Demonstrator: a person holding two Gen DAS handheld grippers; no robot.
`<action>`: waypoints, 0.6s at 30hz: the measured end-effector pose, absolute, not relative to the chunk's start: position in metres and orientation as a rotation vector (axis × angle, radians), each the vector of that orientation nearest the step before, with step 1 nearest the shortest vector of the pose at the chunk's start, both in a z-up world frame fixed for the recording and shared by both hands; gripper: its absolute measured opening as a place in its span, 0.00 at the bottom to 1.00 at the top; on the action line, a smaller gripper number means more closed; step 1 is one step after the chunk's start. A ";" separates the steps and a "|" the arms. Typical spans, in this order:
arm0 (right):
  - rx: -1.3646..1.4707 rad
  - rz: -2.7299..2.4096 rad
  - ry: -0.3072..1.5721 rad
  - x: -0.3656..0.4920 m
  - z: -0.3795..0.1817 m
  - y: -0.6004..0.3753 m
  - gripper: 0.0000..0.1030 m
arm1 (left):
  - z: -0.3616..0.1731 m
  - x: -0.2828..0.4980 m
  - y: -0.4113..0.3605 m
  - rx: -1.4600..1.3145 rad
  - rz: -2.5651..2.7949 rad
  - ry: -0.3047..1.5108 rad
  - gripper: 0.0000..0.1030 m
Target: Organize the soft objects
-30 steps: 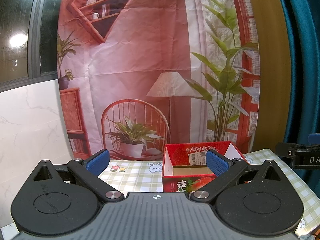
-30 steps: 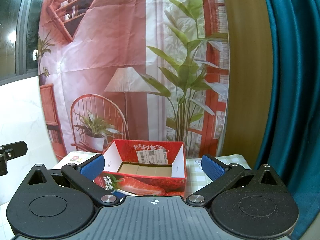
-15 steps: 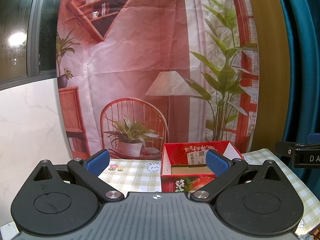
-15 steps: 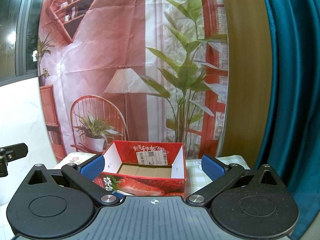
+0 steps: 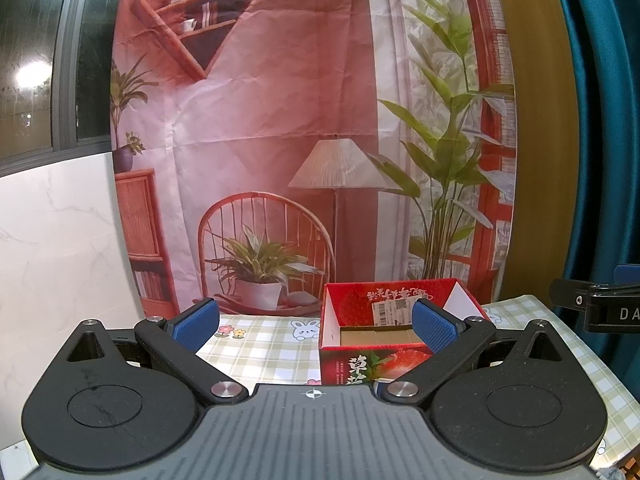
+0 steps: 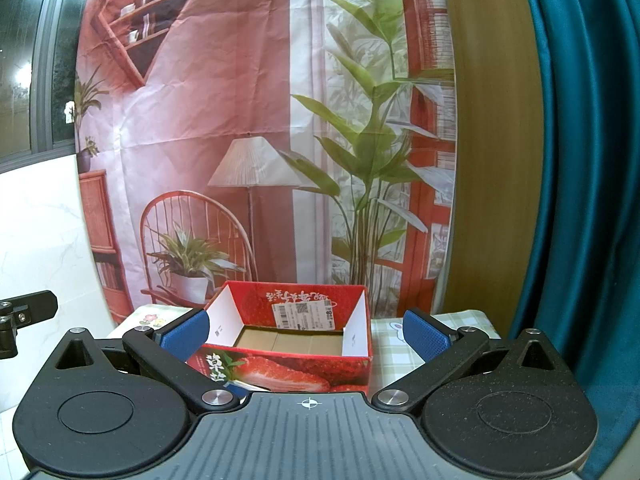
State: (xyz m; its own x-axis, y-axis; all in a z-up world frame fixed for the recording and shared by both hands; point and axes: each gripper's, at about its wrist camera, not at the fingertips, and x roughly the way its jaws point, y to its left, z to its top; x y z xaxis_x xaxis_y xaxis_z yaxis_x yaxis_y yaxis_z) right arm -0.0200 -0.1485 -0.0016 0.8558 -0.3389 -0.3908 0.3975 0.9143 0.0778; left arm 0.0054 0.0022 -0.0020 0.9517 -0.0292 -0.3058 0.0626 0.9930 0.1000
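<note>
A red strawberry-print cardboard box (image 5: pixel 384 364) stands open and empty on the checked tablecloth (image 5: pixel 264 344); it also shows in the right wrist view (image 6: pixel 288 368). My left gripper (image 5: pixel 315 322) is open and empty, held above the table, with the box behind its right finger. My right gripper (image 6: pixel 306 332) is open and empty, with the box between and beyond its fingers. No soft object shows in either view.
A printed room backdrop (image 5: pixel 280 120) hangs behind the table. A teal curtain (image 6: pixel 580 160) hangs at the right and a white marble wall (image 5: pixel 52 240) stands at the left. The other gripper's body shows at the right edge (image 5: pixel 600 308).
Both views have shifted very slightly; the box sits a touch lower and closer in the left wrist view. Both grippers stay open.
</note>
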 end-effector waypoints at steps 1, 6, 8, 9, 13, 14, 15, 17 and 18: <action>0.158 -0.388 0.381 -0.020 -0.002 -0.149 1.00 | -0.002 0.005 0.002 0.109 -0.047 0.309 1.00; 0.159 -0.389 0.381 -0.020 -0.002 -0.148 1.00 | -0.002 0.005 0.002 0.109 -0.047 0.308 1.00; 0.159 -0.389 0.380 -0.020 -0.002 -0.148 1.00 | -0.002 0.005 0.002 0.109 -0.046 0.309 1.00; 0.159 -0.389 0.381 -0.020 -0.002 -0.148 1.00 | -0.002 0.006 0.002 0.109 -0.046 0.308 1.00; 0.160 -0.387 0.380 -0.020 -0.002 -0.148 1.00 | -0.003 0.005 0.003 0.105 -0.061 0.310 1.00; 0.160 -0.387 0.381 -0.020 -0.003 -0.148 1.00 | -0.003 0.005 0.003 0.105 -0.061 0.311 1.00; 0.161 -0.387 0.381 -0.020 -0.002 -0.148 1.00 | -0.004 0.006 0.003 0.105 -0.061 0.311 1.00; 0.163 -0.384 0.379 -0.021 -0.001 -0.149 1.00 | -0.004 0.006 0.004 0.098 -0.069 0.312 1.00; 0.165 -0.383 0.380 -0.022 -0.001 -0.149 1.00 | -0.005 0.007 0.003 0.092 -0.073 0.315 1.00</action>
